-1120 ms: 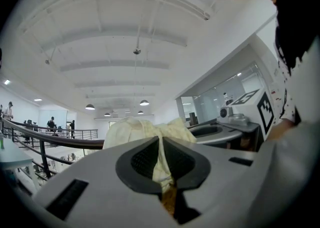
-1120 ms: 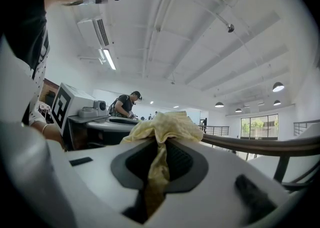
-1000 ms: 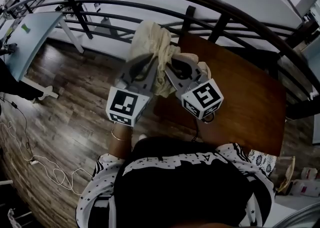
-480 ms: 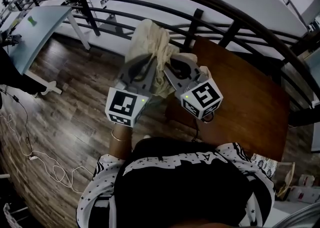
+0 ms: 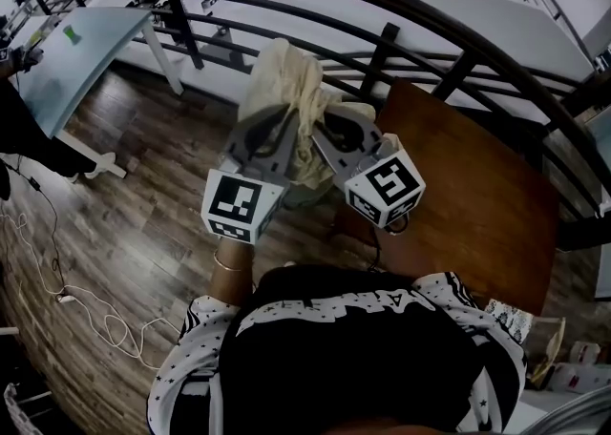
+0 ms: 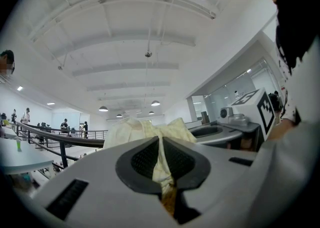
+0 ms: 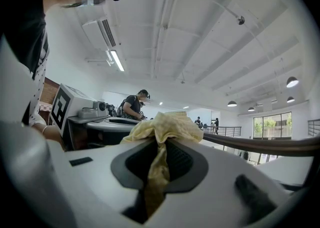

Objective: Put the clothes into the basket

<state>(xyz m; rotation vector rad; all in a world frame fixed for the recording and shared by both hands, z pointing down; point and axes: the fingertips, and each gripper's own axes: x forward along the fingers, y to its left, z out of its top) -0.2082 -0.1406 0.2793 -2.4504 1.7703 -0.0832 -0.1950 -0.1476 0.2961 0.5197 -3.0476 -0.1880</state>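
A cream cloth (image 5: 284, 80) hangs bunched in the air in front of me, held by both grippers side by side. My left gripper (image 5: 284, 118) is shut on its left part; in the left gripper view the fabric (image 6: 145, 128) is pinched between the dark pads (image 6: 145, 161). My right gripper (image 5: 322, 126) is shut on the right part, with cloth (image 7: 167, 122) squeezed between its pads (image 7: 182, 164). Both grippers point level, over the wood floor just left of a brown table (image 5: 468, 195). No basket shows in any view.
A black curved railing (image 5: 401, 13) runs across in front of me. A pale table (image 5: 67, 47) stands at the left, with cables (image 5: 57, 300) on the wood floor. Boxes (image 5: 573, 357) lie at the lower right. People stand far off in the hall.
Both grippers keep the same grip on the cloth. The surroundings have slid: the brown table has drifted right and the pale table has come further into view, so I have moved sideways with the cloth.
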